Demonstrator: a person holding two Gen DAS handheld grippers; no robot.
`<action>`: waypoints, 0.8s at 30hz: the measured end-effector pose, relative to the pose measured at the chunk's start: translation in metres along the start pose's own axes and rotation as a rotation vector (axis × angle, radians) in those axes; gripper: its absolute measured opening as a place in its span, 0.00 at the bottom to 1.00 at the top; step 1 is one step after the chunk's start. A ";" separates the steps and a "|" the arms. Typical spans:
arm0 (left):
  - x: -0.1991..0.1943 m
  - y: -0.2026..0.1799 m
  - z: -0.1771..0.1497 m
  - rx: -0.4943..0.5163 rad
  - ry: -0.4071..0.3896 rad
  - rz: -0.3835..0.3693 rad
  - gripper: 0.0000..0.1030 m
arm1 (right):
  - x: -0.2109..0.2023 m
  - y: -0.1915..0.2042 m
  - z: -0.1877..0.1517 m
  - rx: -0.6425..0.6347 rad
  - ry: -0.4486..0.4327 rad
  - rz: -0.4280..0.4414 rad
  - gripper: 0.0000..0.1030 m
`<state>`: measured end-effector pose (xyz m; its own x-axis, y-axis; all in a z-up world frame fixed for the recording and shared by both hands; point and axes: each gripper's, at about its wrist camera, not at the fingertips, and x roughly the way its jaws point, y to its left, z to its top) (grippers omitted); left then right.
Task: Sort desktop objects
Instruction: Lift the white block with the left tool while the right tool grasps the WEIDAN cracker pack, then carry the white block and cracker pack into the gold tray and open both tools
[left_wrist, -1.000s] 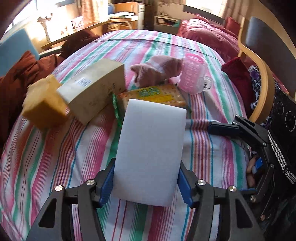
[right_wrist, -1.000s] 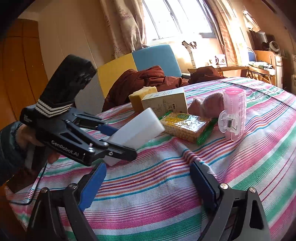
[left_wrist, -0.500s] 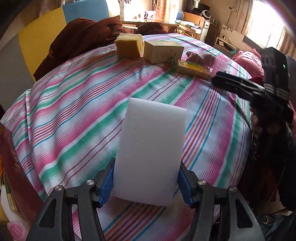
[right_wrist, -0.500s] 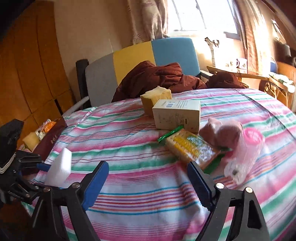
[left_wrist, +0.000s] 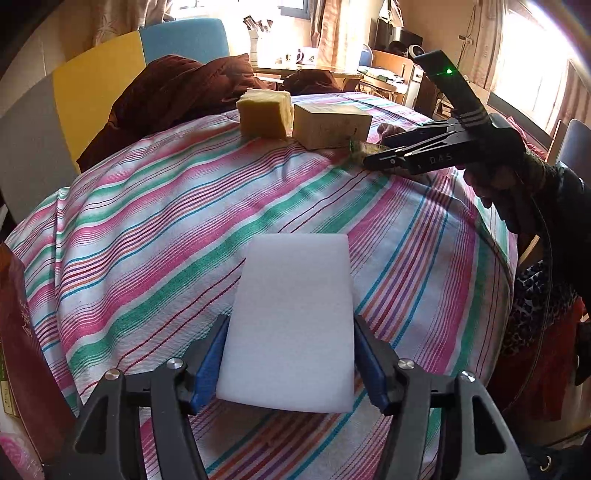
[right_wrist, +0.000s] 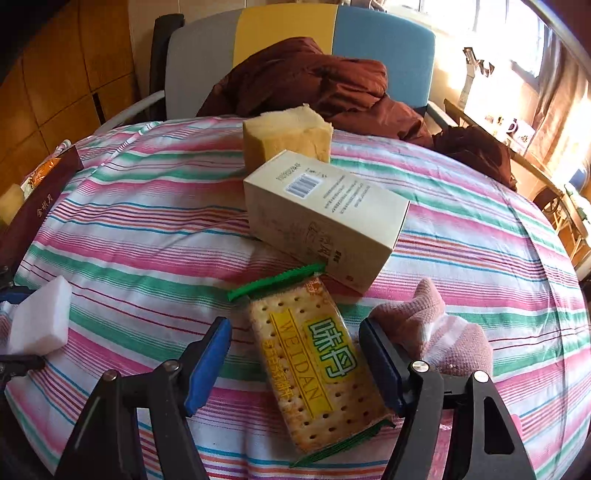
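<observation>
Left claw (left_wrist: 291, 354) is clamped on the white sponge (left_wrist: 291, 325) over the near counter edge for sorting, while the right claw (right_wrist: 295, 363) sits spread around the cracker pack (right_wrist: 317, 365), ready to grab.

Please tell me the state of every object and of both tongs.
Sponge: held in left tongs, above the cloth.
Right tongs: open, straddling the cracker pack.
Cracker pack: sealed, lying flat.
Box: closed, on its side.
Bread: resting behind the box.
Sock: crumpled.
</observation>
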<state>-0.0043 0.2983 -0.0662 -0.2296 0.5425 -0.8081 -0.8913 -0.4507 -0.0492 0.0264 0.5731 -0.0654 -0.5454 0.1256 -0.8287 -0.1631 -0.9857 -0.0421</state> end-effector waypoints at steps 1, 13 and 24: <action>0.000 -0.001 0.000 -0.001 -0.003 -0.001 0.69 | 0.002 -0.002 -0.001 -0.001 0.010 -0.003 0.72; 0.000 0.017 -0.001 -0.163 -0.046 -0.089 0.72 | -0.020 0.038 -0.013 -0.008 -0.042 -0.058 0.53; -0.021 0.013 -0.022 -0.174 -0.069 -0.035 0.61 | -0.043 0.115 -0.037 0.024 -0.129 -0.017 0.52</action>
<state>-0.0029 0.2655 -0.0629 -0.2309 0.6049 -0.7621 -0.8195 -0.5432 -0.1828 0.0621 0.4498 -0.0552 -0.6431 0.1568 -0.7495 -0.1918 -0.9806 -0.0407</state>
